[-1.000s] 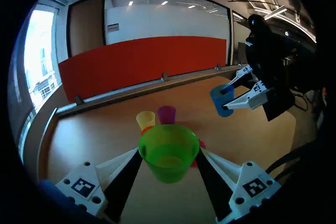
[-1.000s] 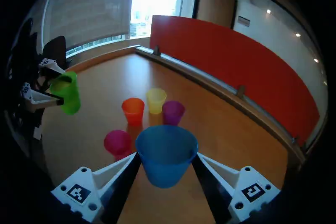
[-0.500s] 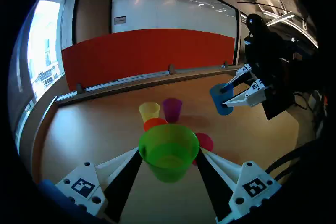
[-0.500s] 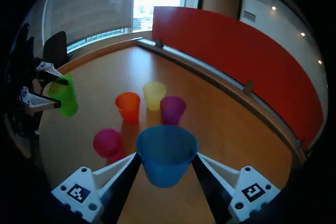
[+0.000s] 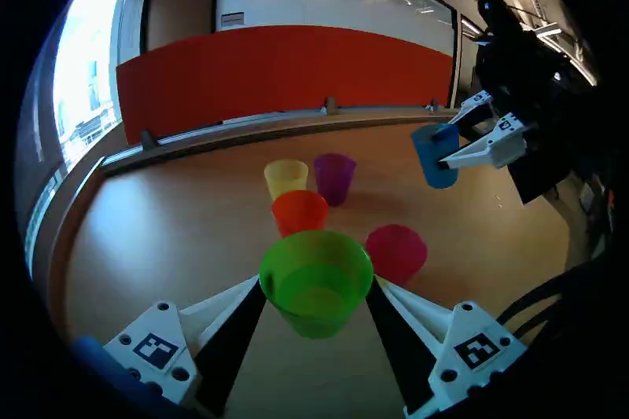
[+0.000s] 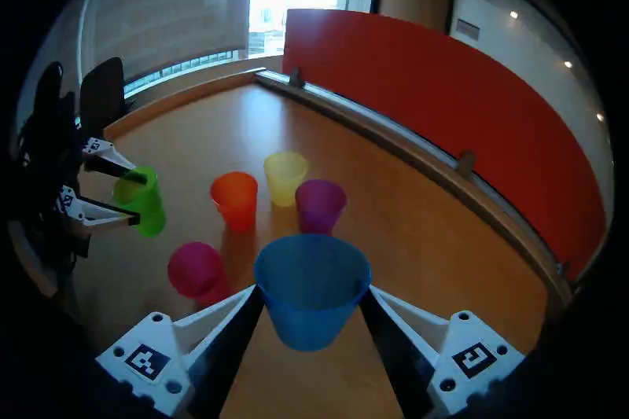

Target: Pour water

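While left gripper [image 5: 316, 287] fingers [image 5: 224, 321] squeeze a see-through green cup [image 5: 316, 297], right gripper [image 6: 312, 287] fingers [image 6: 224, 323] squeeze a round blue cup [image 6: 312, 297]. A pink cup [image 5: 395, 251] stands near the green cup.

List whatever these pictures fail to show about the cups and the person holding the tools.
1. Blue cup contents: right gripper view, its own blue wall and shade mask any water level.
2. Pink cup base: left gripper view, cut off by a finger of the left tool.
3. Person: left gripper view, a dark, backlit shape.
4. Yellow cup inside: right gripper view, too small and oblique.
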